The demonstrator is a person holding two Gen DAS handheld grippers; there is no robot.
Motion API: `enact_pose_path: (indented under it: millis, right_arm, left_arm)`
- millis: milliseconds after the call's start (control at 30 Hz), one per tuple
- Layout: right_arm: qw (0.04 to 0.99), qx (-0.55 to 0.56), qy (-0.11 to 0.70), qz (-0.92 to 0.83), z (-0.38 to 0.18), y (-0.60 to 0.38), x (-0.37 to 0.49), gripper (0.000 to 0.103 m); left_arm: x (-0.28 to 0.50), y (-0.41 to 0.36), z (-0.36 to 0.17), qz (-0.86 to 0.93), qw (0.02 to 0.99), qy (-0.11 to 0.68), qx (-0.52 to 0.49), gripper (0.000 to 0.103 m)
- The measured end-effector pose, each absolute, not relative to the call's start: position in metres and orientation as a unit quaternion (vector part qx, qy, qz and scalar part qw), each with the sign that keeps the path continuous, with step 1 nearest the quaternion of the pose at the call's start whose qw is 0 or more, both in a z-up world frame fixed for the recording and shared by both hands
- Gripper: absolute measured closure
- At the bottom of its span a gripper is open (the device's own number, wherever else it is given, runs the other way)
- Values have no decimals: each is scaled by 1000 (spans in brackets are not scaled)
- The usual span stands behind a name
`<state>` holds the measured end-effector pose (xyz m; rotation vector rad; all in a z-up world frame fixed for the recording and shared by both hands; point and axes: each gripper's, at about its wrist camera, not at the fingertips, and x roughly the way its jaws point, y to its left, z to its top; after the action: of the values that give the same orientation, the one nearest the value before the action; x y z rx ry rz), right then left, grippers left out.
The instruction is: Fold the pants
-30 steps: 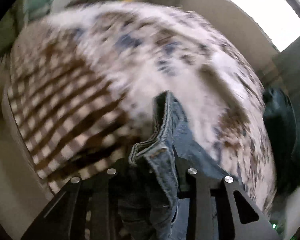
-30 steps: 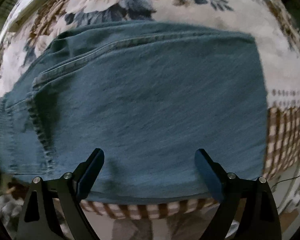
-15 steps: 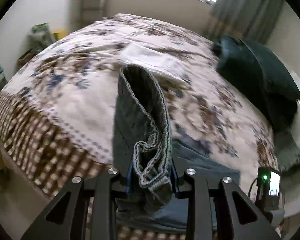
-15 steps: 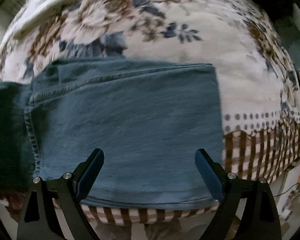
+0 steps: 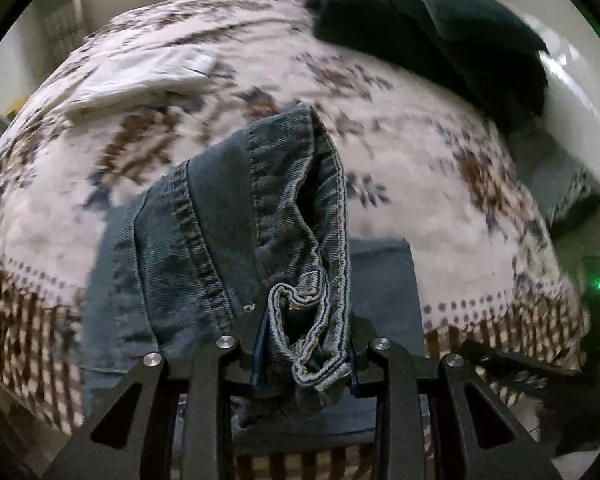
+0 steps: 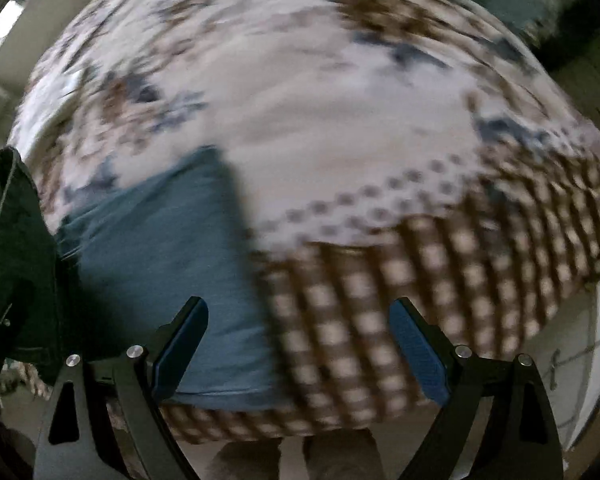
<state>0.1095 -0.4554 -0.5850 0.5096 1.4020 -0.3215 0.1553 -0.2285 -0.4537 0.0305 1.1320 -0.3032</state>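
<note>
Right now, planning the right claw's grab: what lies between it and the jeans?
Nothing: in the right wrist view the open right claw hovers over the jeans.

Both views: strong fisheye curvature, black vignette at corners, the bed point(image 5: 380, 184) bulging like a dome. Light dim and flat, indoor. Left wrist view: small bright patch of window at far top left; green LED glow at right edge; faint green tint on the upper right rim. Denim of the pants point(image 5: 284, 240) near the lens fairly sharp, stitching legible; bedspread behind smeared by motion blur. Right wrist view: heavy motion blur throughout, floral and check pattern streaked; bright window sliver at far left; near left deeply shadowed.
</note>
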Motion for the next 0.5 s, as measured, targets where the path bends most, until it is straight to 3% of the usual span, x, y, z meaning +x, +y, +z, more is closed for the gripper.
enact_pose_path:
  millis: [267,333,400,500]
  right_arm:
    - [694,278,634,-198,-608,-507,84,9]
    - [692,278,634,-203,-608,-514,80,9]
    - [690,280,636,-203,-606,-519,76,9]
    - [688,304,635,-178,-601,-527,74,9]
  left_arm:
    - [133,-307,-499,-190,799,566,75,77]
    - [131,-321,-514,-192,786,579,104,73]
    - [131,-324,-515,-199,781,584,99,62]
    - [138,-311,-491,-227,772,593,39,51]
